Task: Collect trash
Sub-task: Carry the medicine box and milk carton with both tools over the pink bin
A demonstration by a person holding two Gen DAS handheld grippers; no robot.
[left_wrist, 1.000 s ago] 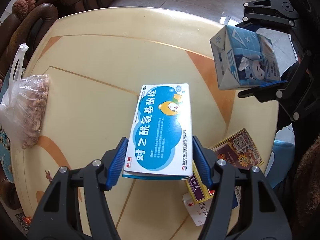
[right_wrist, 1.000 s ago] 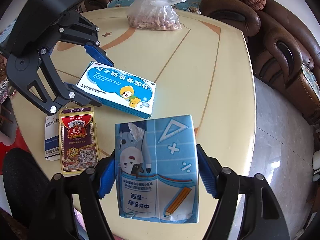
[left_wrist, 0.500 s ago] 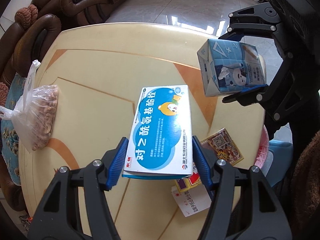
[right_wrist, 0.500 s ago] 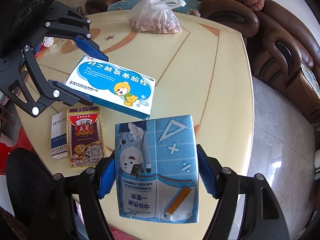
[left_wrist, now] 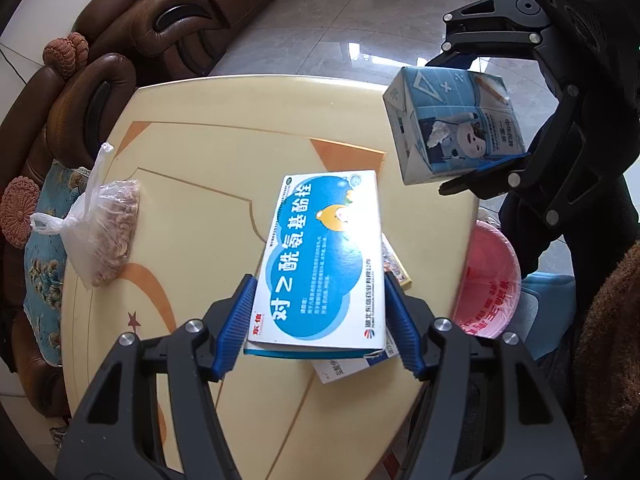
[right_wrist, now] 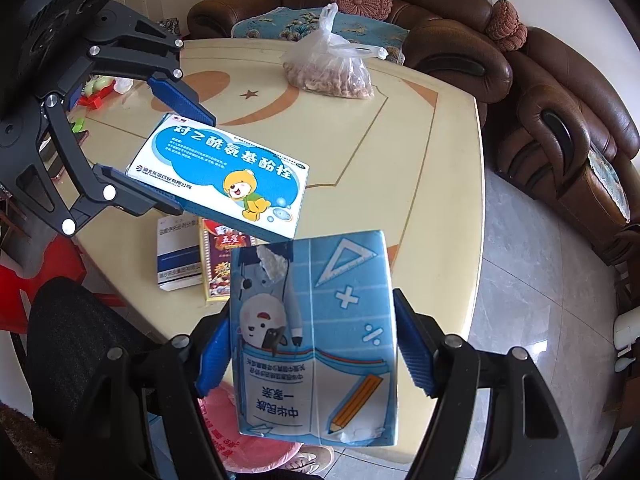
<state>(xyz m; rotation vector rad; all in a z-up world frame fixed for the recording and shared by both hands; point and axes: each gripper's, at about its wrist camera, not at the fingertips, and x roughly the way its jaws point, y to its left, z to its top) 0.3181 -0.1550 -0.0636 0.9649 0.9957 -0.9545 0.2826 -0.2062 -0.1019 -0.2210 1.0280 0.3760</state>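
Prob. home lounge: leather sofa [right_wrist: 560, 112], table [right_wrist: 380, 160]

Medicine box [left_wrist: 324, 260] held above table [left_wrist: 208, 168], carton [left_wrist: 452, 124] held off its edge over lined bin [left_wrist: 492, 280] beside table; two flat packets [right_wrist: 200, 260] beneath box, bag of nuts [left_wrist: 108, 236] at sofa-side [left_wrist: 132, 44] edge.

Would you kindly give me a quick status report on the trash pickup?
Left tongs shut on flat blue-and-white medicine box. Right tongs shut on blue cartoon-print carton. Both clear of the table. Pink-lined bin open beside table, path clear.
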